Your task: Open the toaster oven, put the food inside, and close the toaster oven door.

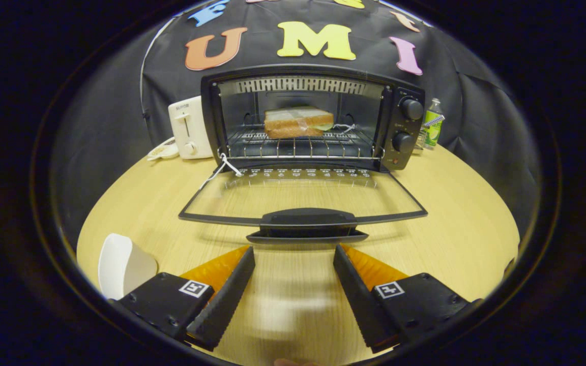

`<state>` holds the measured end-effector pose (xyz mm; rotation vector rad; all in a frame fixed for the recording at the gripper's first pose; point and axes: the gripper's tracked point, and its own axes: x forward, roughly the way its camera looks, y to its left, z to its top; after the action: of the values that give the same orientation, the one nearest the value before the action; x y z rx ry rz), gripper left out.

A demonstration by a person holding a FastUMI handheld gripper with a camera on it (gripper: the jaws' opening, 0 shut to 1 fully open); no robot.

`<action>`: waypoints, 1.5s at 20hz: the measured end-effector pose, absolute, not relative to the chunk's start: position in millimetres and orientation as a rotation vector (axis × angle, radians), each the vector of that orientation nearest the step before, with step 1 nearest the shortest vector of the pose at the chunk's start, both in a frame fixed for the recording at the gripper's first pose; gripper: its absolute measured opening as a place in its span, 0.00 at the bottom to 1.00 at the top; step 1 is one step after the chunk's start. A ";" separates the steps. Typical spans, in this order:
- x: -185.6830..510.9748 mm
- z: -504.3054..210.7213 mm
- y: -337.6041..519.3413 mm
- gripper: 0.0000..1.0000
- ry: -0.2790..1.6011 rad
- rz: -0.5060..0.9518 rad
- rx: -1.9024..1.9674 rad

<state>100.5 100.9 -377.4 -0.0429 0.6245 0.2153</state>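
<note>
Gripper [294,252]: fingers spread wide, holding nothing; bare table shows between them.
Oven [313,119]: black, at 12 o'clock beyond the fingers, set toward the back of the table; two knobs on its right panel.
Door [303,198]: glass panel in a dark frame, dropped flat toward the gripper — fully open; a white string is tied at its left hinge corner.
Handle [307,218]: dark bar along the door's near edge, just ahead of the fingertips, at 12 o'clock.
Food [298,122]: a sandwich, seemingly in clear wrap, resting on the wire rack inside the oven.
Stage: judged from this, food is in and only the closing of the door is left.
Handling, door: likely stiff and hinged, light to lift; glass, so best not slammed; the handle looks smooth and could slip.
Hold: the handle's middle, taken from below or pinched, then swung up.
Handling, food: likely soft and light — needs no further touch.
Table [456,239]: pale wood grain, round-edged, smooth.
Dish [122,267]: white, at 9 o'clock of the left finger.
Toaster [188,129]: white, at 9 o'clock of the oven.
Bottle [433,124]: green, at 3 o'clock of the oven.
Room: black cloth wall behind.
</note>
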 end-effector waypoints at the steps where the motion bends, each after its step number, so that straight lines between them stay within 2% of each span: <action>1: 101.3 -376.8 101.0 1.00 0.620 0.202 -0.036; 7: 101.9 -373.6 103.0 1.00 0.598 0.192 -0.021; 15: 102.6 -349.4 103.2 1.00 0.451 0.185 0.009; 25: 120.0 -297.3 105.9 1.00 0.121 0.229 0.043; 30: 127.4 -287.9 107.2 1.00 0.052 0.233 0.031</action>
<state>127.4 107.2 -287.9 0.0312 0.0522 0.2328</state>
